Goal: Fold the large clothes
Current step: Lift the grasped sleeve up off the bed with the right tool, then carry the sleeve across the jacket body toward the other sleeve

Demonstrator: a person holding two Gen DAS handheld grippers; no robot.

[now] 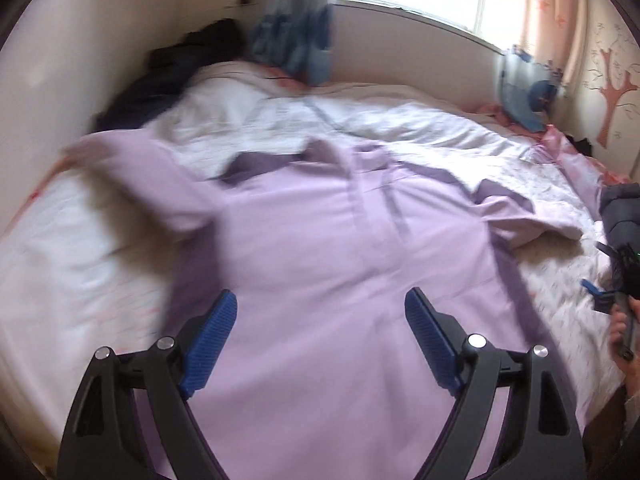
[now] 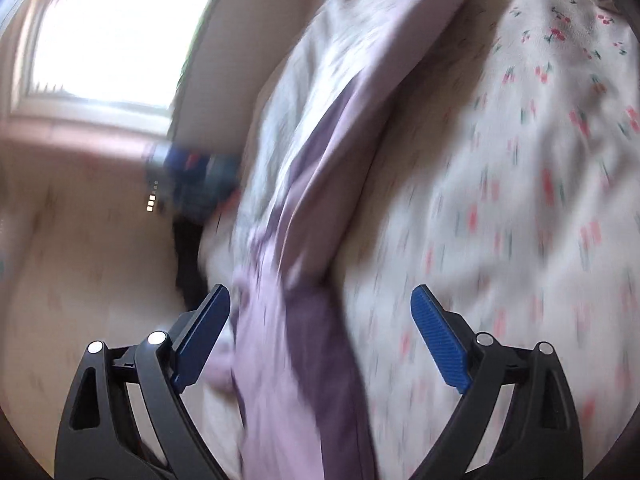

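the lilac shirt (image 1: 320, 240) lies spread on the bed (image 1: 60, 272). the left gripper (image 1: 320, 300) and right gripper (image 2: 320, 300) both gape wide, holding nothing. smooth each sleeve (image 2: 320, 140) flat before folding it inward.

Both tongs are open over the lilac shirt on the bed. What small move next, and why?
Probably bring the left tongs to the left sleeve and pinch it: the lilac shirt lies spread flat with both sleeves out, and nothing is held.
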